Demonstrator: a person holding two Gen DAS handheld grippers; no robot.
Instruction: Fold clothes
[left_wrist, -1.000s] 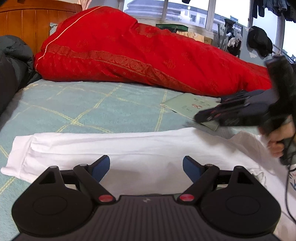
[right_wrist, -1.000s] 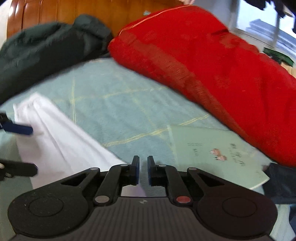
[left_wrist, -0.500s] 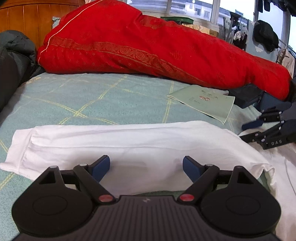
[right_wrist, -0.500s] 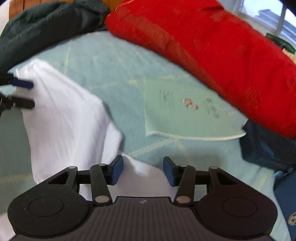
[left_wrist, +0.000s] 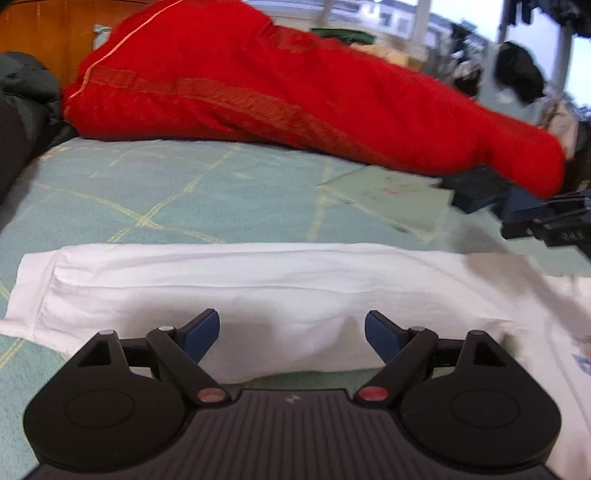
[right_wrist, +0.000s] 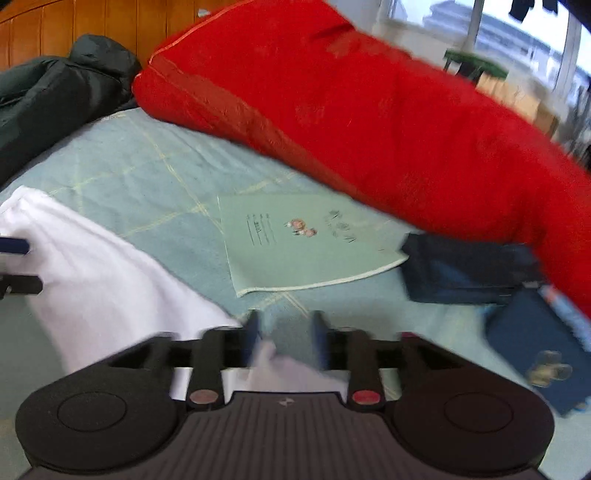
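A dark green jacket (right_wrist: 55, 92) lies bunched at the far left of a bed (left_wrist: 177, 192) covered in pale green check. Across the near side stretches a folded white garment (left_wrist: 258, 280), the left gripper (left_wrist: 291, 328) poised over it with jaws spread wide, grasping nothing. Behind, a red quilt (left_wrist: 295, 92) slopes toward a green booklet (right_wrist: 303, 243). At right, the right gripper (right_wrist: 286, 332) hovers above the cloth's edge, jaws opening, pads clear of the fabric.
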